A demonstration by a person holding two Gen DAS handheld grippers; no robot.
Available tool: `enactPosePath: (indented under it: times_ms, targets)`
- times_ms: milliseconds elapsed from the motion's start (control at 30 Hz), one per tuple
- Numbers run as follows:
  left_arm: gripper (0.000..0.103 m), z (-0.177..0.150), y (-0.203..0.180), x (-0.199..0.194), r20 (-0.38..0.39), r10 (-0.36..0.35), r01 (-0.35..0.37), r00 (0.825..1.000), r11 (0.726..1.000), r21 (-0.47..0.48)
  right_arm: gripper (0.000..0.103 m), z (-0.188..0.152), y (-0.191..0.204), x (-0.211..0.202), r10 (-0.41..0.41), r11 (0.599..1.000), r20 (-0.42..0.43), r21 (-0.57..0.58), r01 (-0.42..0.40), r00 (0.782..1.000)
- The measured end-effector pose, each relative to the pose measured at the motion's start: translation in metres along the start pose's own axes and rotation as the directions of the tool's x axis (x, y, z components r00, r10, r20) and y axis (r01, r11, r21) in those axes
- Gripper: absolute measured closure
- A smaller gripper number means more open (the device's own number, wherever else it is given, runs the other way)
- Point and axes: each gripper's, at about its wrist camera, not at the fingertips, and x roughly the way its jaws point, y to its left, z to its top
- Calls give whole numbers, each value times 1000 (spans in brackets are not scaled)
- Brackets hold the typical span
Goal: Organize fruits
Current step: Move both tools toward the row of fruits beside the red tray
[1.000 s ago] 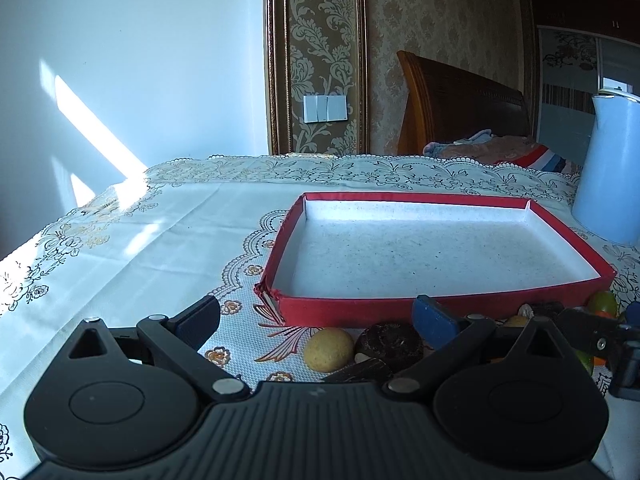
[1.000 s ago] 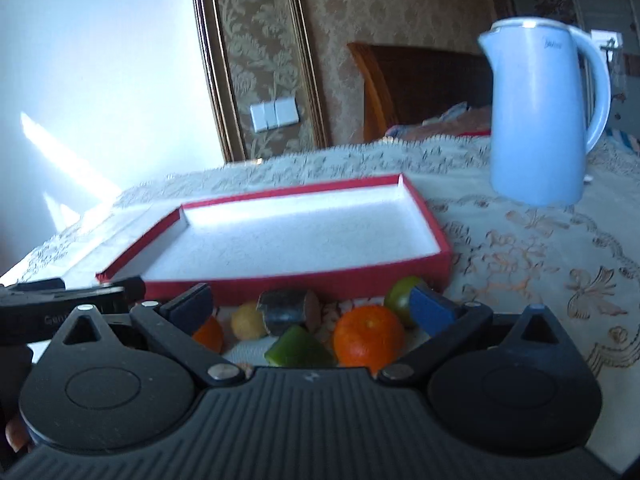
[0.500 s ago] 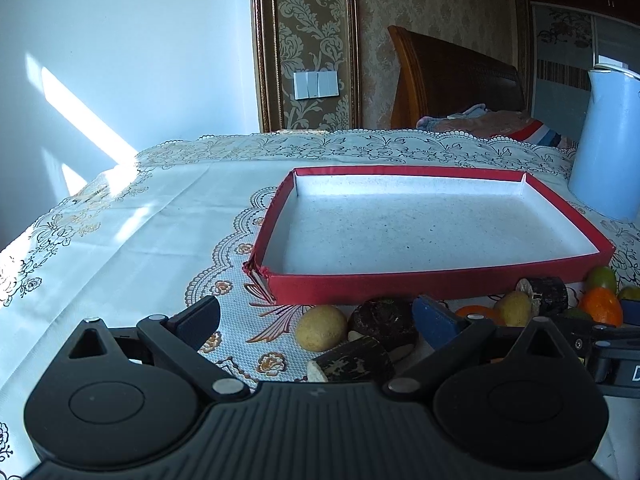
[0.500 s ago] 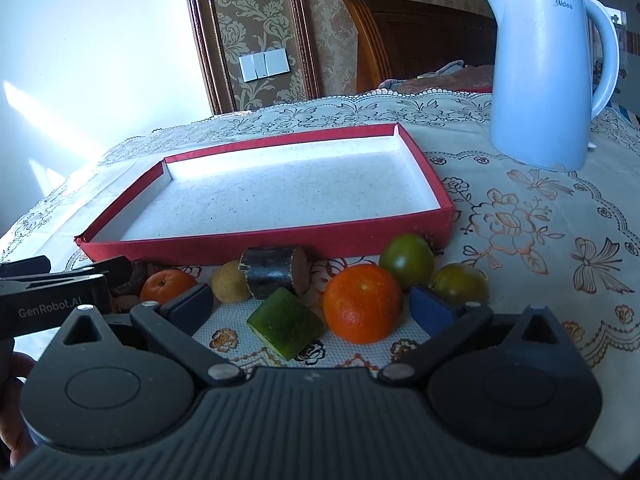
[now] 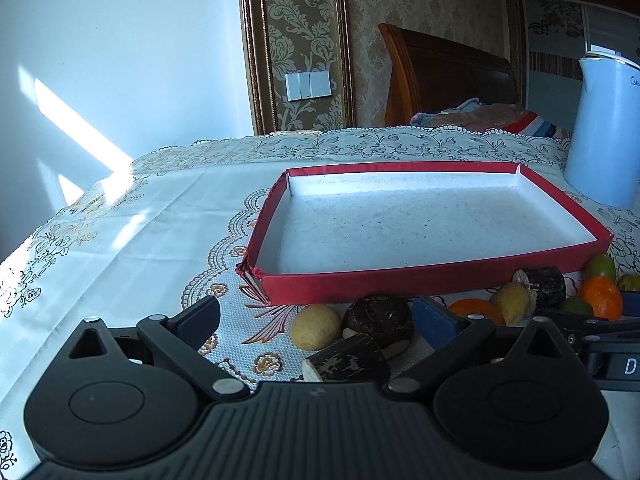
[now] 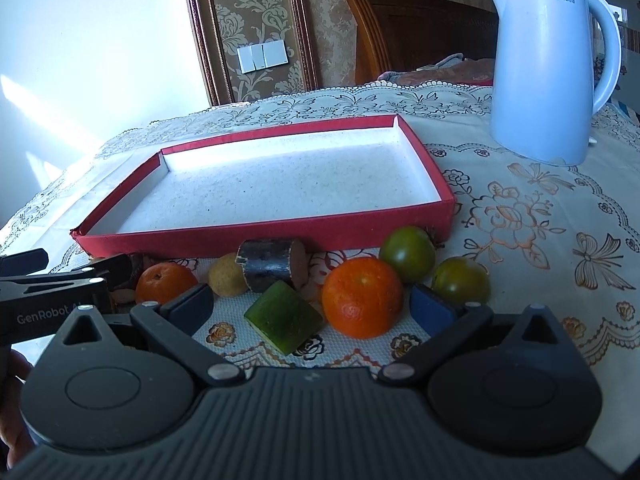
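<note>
Evidently nothing was sorted yet: I held both grippers spread wide, empty, before the fruit.

My right gripper point(image 6: 312, 307) bracketed the large orange point(image 6: 362, 297) and green wedge point(image 6: 283, 322), likely first picks; the red tray point(image 6: 264, 236) waited bare at twelve o'clock. My left gripper point(image 5: 316, 319) framed brown pieces point(image 5: 379, 317) I couldn't identify.

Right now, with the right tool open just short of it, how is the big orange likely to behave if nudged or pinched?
The big orange looks round and sits loose on the tablecloth, so an off-centre nudge would probably roll it toward the green cucumber piece or the green tomatoes. Its dimpled peel should grip fairly well in the right tool. It probably gives slightly rather than bruising.
</note>
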Motion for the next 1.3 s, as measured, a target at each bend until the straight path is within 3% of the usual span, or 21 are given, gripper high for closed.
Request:
enactPosePath:
  times_ms: [867, 967, 1067, 1300]
  targets:
    - [0, 0, 4, 4, -19, -1, 1, 1000, 1000, -19, 0, 0, 0, -1, 16, 1000, -2, -11, -16, 1000]
    - [0, 1, 8, 5, -31, -6, 5, 1000, 999, -38, 0, 2, -6, -12, 7, 1000, -2, -24, -7, 1000]
    - [0, 1, 12, 6, -43, -18, 15, 999, 998, -65, 0, -1, -25, -33, 56, 998, -8, -16, -56, 998]
    - [0, 3, 25, 12, -86, -72, 59, 994, 987, -148, 0, -14, -41, -61, -3, 994, 26, -110, 6, 1000]
